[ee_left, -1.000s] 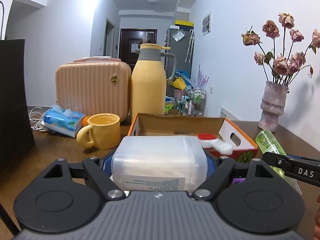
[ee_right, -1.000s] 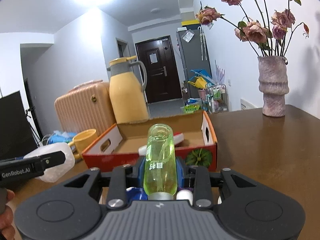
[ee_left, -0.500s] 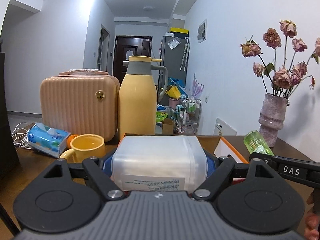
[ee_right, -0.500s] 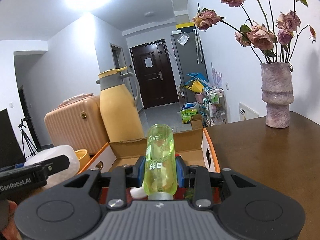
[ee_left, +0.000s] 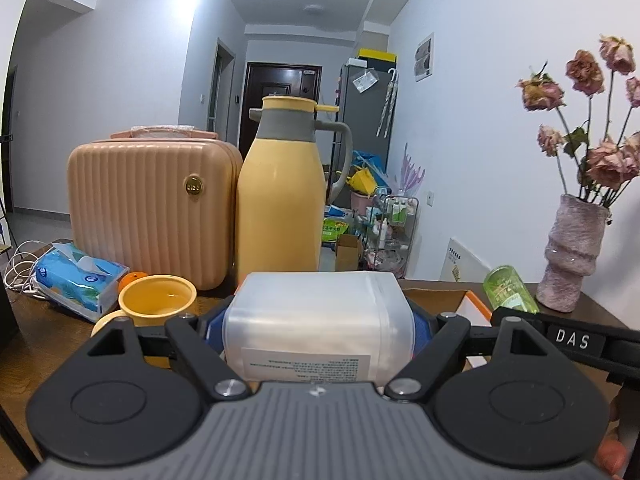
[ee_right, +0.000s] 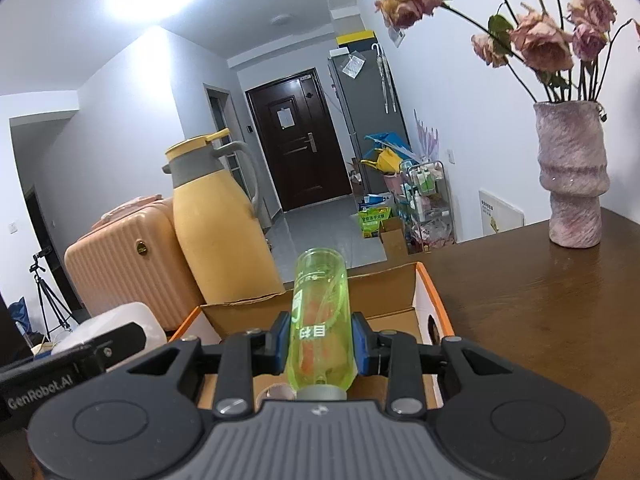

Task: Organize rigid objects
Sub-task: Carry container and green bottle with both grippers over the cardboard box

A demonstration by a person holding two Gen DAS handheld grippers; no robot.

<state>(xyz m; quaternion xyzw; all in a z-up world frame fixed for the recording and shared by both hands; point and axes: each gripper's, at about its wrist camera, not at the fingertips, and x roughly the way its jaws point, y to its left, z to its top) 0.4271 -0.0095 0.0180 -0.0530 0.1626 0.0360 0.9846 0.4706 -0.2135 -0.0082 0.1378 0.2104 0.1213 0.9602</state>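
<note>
On my left wrist camera, the left gripper [ee_left: 318, 320] clamps a translucent white plastic canister [ee_left: 318, 316], held above the cardboard box [ee_left: 472, 300], near the yellow mug [ee_left: 158, 300]

On my right wrist camera, the right gripper [ee_right: 320, 344] pinches a green transparent bottle [ee_right: 320, 320] narrowly over the same box [ee_right: 424, 292]

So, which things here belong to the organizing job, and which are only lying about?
Part of the job:
- white plastic container, held in the left gripper
- green bottle, held in the right gripper
- cardboard box

Lying about:
- yellow jug
- yellow mug
- peach case
- tissue pack
- flower vase
</note>
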